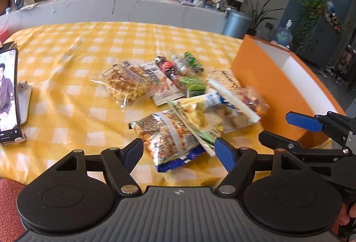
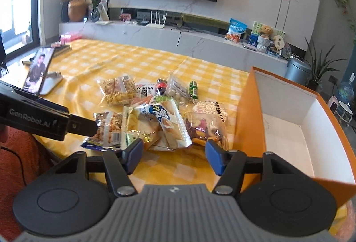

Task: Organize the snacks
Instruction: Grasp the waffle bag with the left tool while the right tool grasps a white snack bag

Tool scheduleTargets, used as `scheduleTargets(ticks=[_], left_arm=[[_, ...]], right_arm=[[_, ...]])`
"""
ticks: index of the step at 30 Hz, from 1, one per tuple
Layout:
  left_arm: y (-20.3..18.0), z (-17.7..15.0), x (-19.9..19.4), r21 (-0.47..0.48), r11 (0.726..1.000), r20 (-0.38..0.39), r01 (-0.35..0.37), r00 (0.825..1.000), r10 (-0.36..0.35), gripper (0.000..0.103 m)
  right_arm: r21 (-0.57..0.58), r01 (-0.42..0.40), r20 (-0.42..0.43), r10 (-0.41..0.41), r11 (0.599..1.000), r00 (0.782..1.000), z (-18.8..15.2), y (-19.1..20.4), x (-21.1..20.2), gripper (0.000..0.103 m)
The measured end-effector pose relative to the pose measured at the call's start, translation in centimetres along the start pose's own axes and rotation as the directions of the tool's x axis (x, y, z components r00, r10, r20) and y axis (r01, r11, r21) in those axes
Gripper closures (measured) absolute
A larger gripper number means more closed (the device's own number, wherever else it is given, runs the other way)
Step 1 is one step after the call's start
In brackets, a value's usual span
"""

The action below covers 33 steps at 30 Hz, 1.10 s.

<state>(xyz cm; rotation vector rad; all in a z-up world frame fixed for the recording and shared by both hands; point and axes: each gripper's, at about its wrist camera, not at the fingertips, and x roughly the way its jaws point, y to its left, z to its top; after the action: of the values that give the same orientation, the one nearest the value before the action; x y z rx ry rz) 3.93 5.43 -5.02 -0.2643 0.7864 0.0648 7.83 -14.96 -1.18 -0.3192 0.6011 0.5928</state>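
Note:
A pile of snack packets lies on the yellow checked tablecloth (image 1: 66, 59). My left gripper (image 1: 180, 153) is open, and its fingers flank the near end of a nut mix bag (image 1: 169, 137) with a blue bottom edge, without touching it. My right gripper (image 2: 173, 154) is open over bare cloth, just short of a white and blue pastry bag (image 2: 164, 117) and a bag of purple chips (image 2: 202, 128). Farther back lie a clear bag of fried snacks (image 1: 124, 82), a dark bottle (image 2: 161, 86) and a small green bottle (image 2: 193, 89). An orange box (image 2: 249, 113) with a white inside stands open at the right.
A phone (image 1: 7, 95) on a white stand plays a video at the table's left. The right gripper (image 1: 287, 131) shows at the right of the left wrist view, close to the orange box (image 1: 267, 77). A low TV cabinet with plants runs behind the table.

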Motion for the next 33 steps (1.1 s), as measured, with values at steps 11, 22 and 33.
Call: scheduleTargets(ticks=[11, 22, 33], left_arm=[[1.7, 1.7, 3.0, -0.053, 0.997, -0.061, -0.053, 0.997, 0.050, 0.021], [3.0, 1.9, 4.4, -0.098, 0.994, -0.103, -0.044, 0.994, 0.034, 0.021], [3.0, 1.9, 5.5, -0.113, 0.993, -0.134, -0.024, 0.991, 0.008, 0.019]], right_arm=[[0.165, -0.090, 0.008, 0.090, 0.982, 0.996, 3.2, -0.6, 4.8, 0.022], [0.183, -0.055, -0.027, 0.061, 0.982, 0.998, 3.3, 0.1, 8.3, 0.047], [0.182, -0.050, -0.066, 0.063, 0.982, 0.996, 2.3, -0.2, 9.9, 0.098]])
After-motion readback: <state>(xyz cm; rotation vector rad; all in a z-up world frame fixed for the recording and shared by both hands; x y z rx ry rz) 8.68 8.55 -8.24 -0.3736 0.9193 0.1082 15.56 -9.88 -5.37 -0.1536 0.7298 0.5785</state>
